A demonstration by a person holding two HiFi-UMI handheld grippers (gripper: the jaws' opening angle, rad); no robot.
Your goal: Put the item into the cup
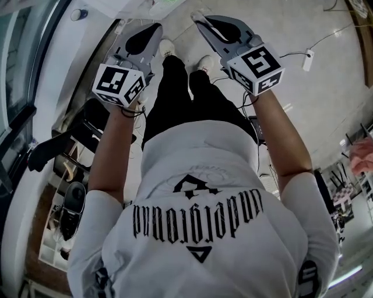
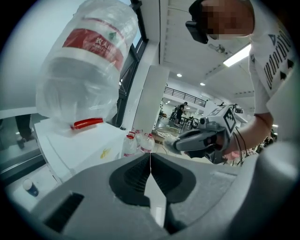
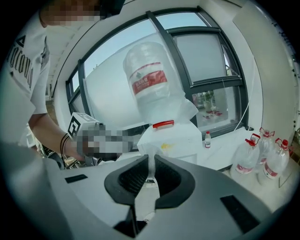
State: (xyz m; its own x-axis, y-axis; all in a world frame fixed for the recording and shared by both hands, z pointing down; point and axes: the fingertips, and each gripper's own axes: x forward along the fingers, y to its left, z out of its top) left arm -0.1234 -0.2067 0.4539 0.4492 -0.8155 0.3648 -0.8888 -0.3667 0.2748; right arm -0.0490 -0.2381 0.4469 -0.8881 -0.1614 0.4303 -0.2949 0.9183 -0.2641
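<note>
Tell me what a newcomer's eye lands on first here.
The big upturned water bottle with a red label, sitting on the white dispenser by the window, fills both gripper views. In the head view the person, dressed in white, holds the left gripper and right gripper out in front, with nothing between either pair of tongs.

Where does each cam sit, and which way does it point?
Head view: on the person's head, facing steeply down; shows shirt, legs, forearms, left hand-held gripper and right hand-held gripper.
Left gripper view: rides the left hand-held gripper, looks along its jaws towards an upturned water bottle; shows the right arm.
Right gripper view: rides the right hand-held gripper, faces the bottle and a window; shows the left arm.
Shared: both gripper views see that bottle and the opposite gripper.
</note>
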